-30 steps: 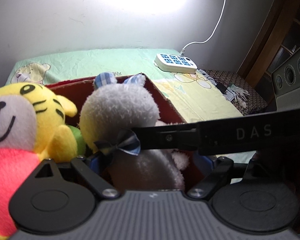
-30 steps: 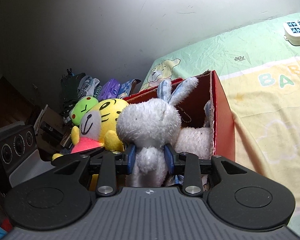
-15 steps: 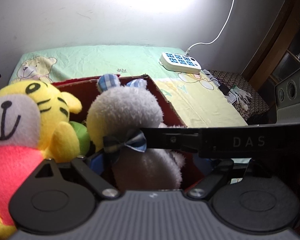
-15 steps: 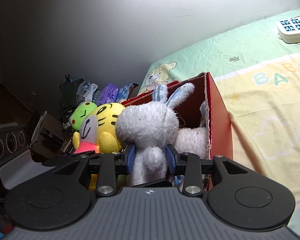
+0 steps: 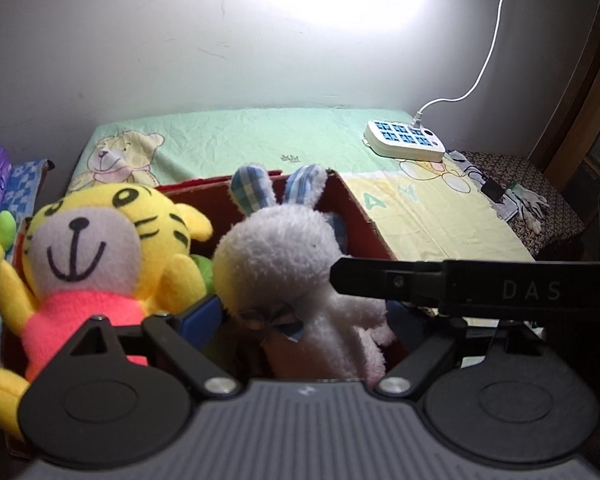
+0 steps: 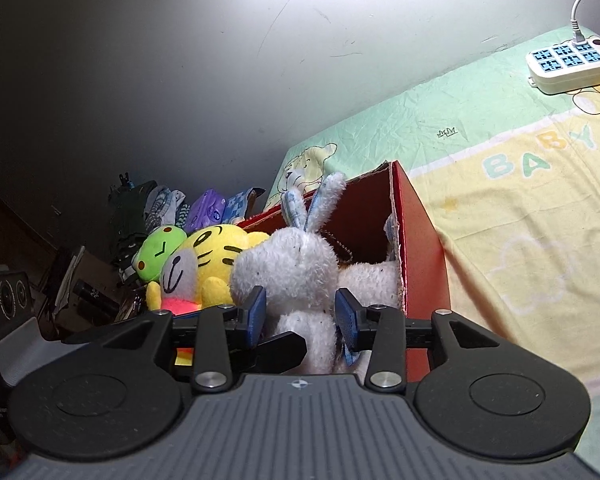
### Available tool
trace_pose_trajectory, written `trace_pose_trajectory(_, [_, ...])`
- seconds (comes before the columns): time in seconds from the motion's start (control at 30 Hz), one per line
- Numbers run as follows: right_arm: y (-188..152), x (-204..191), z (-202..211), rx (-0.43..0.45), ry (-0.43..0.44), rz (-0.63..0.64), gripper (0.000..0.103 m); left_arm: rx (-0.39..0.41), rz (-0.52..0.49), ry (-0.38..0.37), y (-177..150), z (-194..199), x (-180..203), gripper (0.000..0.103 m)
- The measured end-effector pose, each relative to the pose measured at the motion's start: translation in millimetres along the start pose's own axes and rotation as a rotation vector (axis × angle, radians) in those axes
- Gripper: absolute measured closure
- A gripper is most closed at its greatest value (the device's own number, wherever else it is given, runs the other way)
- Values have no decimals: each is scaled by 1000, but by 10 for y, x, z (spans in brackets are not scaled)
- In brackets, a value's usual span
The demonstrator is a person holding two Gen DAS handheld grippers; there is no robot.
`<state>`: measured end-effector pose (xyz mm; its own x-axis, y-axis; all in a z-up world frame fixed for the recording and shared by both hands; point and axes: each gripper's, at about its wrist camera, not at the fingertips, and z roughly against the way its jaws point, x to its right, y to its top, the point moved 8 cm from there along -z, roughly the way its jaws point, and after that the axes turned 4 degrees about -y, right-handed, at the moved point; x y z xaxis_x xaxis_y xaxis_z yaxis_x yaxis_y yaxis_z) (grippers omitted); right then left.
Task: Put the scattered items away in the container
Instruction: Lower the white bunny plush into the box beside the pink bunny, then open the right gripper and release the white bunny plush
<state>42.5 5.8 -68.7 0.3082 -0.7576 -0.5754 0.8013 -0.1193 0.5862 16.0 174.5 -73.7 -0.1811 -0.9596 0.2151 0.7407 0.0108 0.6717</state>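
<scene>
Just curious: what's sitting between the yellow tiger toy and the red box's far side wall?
The white bunny, in the right wrist view, inside the red box beside the tiger.

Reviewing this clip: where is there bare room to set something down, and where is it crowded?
Free: the green and yellow printed bedsheet between the red cardboard box and the white power strip. Crowded: the box itself, filled by the white plush rabbit and yellow plush tiger, with the opening right gripper around the rabbit. The cluttered floor beside the green plush frog is also tight.
</scene>
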Motion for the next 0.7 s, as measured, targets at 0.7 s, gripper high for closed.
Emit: trace_pose_trajectory(0.7, [-161,112,66,37,-109,-41,59,-79,22,128,-153,-131,-95,14])
